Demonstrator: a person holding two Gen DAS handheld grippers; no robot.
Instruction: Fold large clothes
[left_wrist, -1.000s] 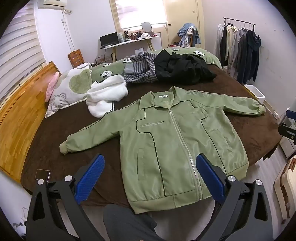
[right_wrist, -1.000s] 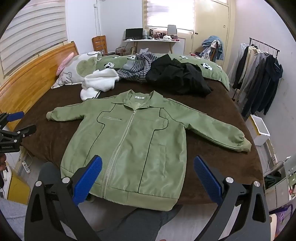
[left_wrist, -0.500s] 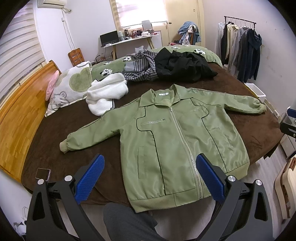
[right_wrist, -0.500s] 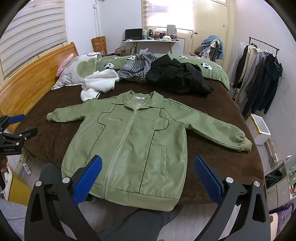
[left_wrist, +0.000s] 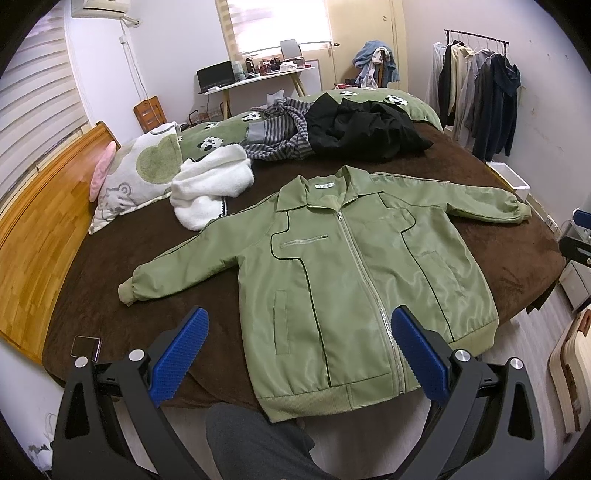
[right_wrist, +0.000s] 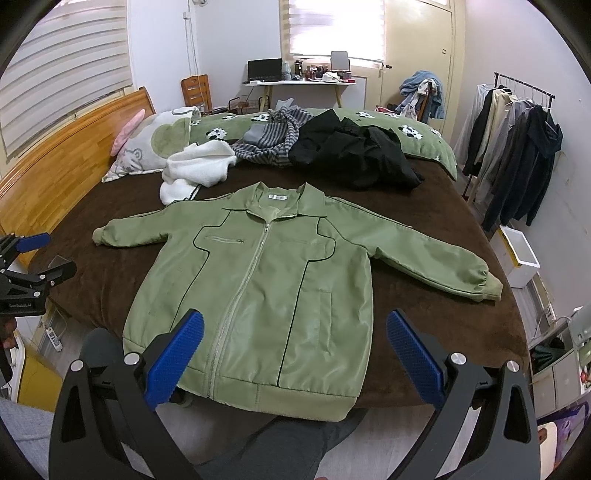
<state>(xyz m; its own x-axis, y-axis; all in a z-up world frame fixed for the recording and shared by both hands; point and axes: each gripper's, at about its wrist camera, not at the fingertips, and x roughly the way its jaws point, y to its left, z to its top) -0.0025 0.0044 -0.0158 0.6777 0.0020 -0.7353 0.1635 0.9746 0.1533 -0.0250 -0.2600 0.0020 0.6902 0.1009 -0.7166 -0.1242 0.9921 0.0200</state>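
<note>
A large green zip jacket (left_wrist: 343, 280) lies flat, front up, on the brown bed cover, sleeves spread to both sides, hem at the near bed edge. It also shows in the right wrist view (right_wrist: 266, 288). My left gripper (left_wrist: 299, 332) is open and empty, held above the near edge over the jacket's left half. My right gripper (right_wrist: 295, 334) is open and empty, above the hem. The left gripper (right_wrist: 29, 266) also shows at the left edge of the right wrist view.
A white fleece (left_wrist: 210, 184), a striped garment (left_wrist: 280, 133) and a black coat (left_wrist: 362, 129) lie heaped at the far side of the bed (left_wrist: 122, 314). A pillow (left_wrist: 140, 177) leans on the wooden headboard (left_wrist: 40, 218). A clothes rack (right_wrist: 517, 147) stands on the right. My leg (left_wrist: 255, 446) is below.
Both views have shifted slightly; the jacket sits a little lower and nearer in frame. Both grippers stay open and the jacket has not moved.
</note>
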